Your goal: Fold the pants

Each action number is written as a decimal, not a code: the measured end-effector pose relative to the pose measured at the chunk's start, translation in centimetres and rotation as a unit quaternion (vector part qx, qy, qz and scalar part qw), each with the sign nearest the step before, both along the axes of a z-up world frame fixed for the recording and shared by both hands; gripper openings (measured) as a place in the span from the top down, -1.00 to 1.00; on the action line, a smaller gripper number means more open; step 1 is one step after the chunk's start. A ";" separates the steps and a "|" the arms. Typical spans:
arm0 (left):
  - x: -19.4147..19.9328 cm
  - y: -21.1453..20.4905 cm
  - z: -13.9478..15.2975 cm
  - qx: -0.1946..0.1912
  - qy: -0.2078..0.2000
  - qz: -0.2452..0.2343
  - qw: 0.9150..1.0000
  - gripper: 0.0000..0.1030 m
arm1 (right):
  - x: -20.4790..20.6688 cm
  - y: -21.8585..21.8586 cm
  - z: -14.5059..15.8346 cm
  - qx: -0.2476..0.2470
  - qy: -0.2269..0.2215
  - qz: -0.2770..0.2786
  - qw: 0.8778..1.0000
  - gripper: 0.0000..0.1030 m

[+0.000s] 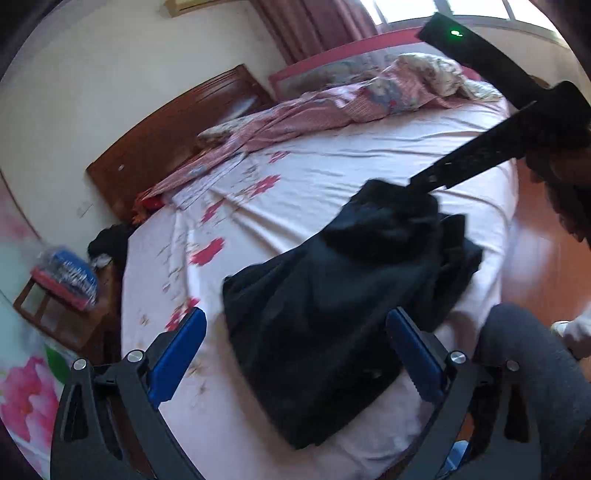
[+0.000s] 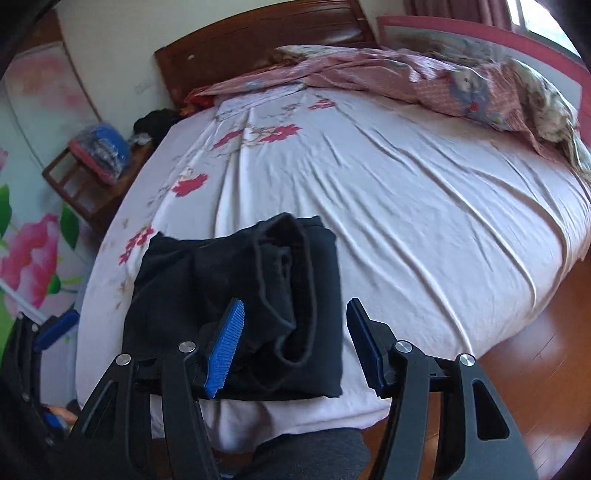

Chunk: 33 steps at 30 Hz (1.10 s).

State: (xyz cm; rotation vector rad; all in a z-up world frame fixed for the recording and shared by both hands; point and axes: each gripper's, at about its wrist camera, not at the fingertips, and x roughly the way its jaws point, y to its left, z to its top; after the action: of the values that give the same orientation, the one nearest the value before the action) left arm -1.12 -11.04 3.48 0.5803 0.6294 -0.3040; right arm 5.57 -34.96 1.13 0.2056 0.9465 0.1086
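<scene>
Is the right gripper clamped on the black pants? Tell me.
No: the right gripper stands open above the folded black pants on the bed sheet, its pads apart and pressing nothing.

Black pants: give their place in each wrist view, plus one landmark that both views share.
Left wrist view: black pants lie centre to lower right, near the bed's edge.
Right wrist view: black pants lie lower centre-left, folded into a compact bundle.
Shared landmark: wooden headboard.
</scene>
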 end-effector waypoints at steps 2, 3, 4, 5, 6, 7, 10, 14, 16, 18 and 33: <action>1.2 3.3 -0.2 0.014 -0.005 0.054 0.998 -0.91 | 1.5 1.8 -0.5 -0.020 0.008 0.022 1.000 -0.12; 1.9 4.9 -0.4 0.010 0.006 0.077 0.997 -0.91 | 2.1 2.5 -0.8 -0.026 0.011 0.031 0.999 -0.12; 2.3 5.8 -0.6 0.004 0.015 0.094 0.995 -0.91 | 2.7 3.1 -1.2 -0.022 0.015 0.045 0.999 -0.12; 2.9 7.5 -0.6 -0.013 0.025 0.124 0.992 -0.91 | 3.2 3.5 -1.7 -0.027 0.024 0.049 0.998 -0.11; 3.2 8.3 -0.6 -0.026 0.032 0.137 0.990 -0.91 | 3.7 3.9 -2.3 -0.036 0.037 0.055 0.997 -0.11; 3.5 9.1 -0.7 -0.039 0.039 0.150 0.987 -0.91 | 4.0 4.1 -2.7 -0.031 0.043 0.060 0.997 -0.05; 4.2 11.6 -1.1 -0.080 0.067 0.192 0.976 -0.91 | 3.7 4.1 -2.9 -0.048 0.049 0.067 0.995 0.67; 4.9 11.7 -1.9 -0.102 0.077 0.209 0.969 -0.91 | 2.3 2.8 -2.0 -0.060 0.058 0.057 0.995 0.86; 4.5 11.9 -2.1 -0.104 0.079 0.210 0.969 -0.91 | 1.7 0.9 -2.8 -0.062 0.079 0.031 0.995 0.86; 4.4 11.9 -2.4 -0.106 0.089 0.209 0.968 -0.91 | 1.4 -1.2 -4.3 -0.044 0.101 -0.002 0.994 0.86; 3.1 8.9 -5.9 -0.176 0.194 0.237 0.936 -0.92 | -3.9 0.2 -1.5 -0.059 0.045 -0.127 0.989 -0.81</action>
State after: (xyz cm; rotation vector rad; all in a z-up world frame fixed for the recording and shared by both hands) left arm 1.97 -2.18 -2.43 0.0075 1.0453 -0.0673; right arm 1.70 -34.76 -0.39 0.2207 1.0053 -0.1918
